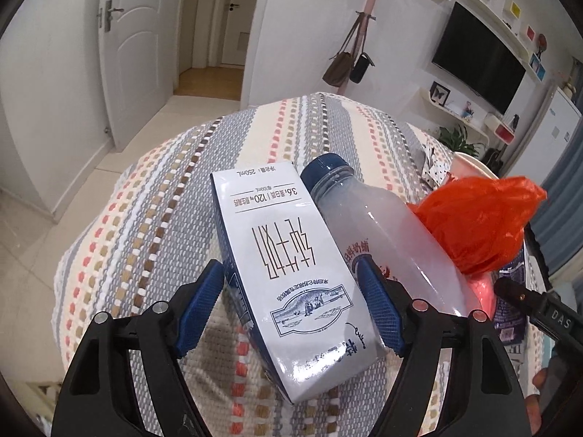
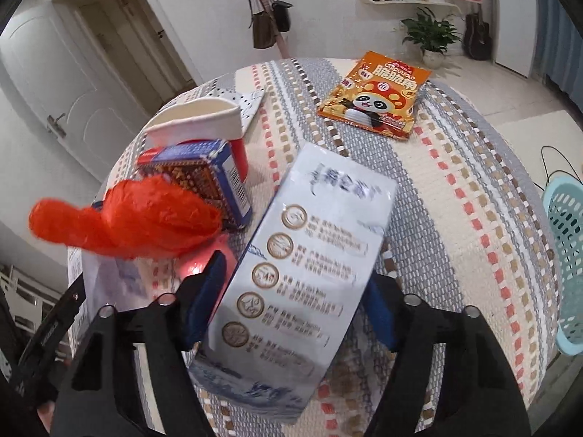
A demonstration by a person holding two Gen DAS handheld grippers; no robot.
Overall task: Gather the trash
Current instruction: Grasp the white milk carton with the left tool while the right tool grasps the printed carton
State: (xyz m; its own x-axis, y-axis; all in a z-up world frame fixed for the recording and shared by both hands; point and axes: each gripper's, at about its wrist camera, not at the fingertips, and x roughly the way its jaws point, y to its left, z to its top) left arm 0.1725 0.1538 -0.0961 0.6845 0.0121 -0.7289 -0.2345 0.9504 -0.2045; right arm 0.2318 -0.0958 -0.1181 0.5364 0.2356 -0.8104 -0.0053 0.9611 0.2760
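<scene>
In the left wrist view my left gripper [image 1: 291, 298] is shut on a white and blue milk carton [image 1: 288, 266], held above the striped tablecloth [image 1: 153, 218]. A clear plastic bottle [image 1: 382, 225] with a blue cap lies right beside the carton. An orange plastic bag [image 1: 481, 218] sits to its right. In the right wrist view my right gripper [image 2: 291, 298] is shut on a second white carton [image 2: 302, 276]. The orange bag [image 2: 138, 218] lies to its left, next to a small blue box [image 2: 204, 178] and a white and red cup [image 2: 204, 120]. An orange snack packet [image 2: 375, 94] lies farther back.
The round table [image 2: 473, 189] drops off to tiled floor on all sides. A light blue perforated basket [image 2: 568, 262] stands on the floor at the right. A white door [image 1: 135, 47], a coat stand with bags [image 1: 357, 54] and a wall TV [image 1: 477, 58] are behind.
</scene>
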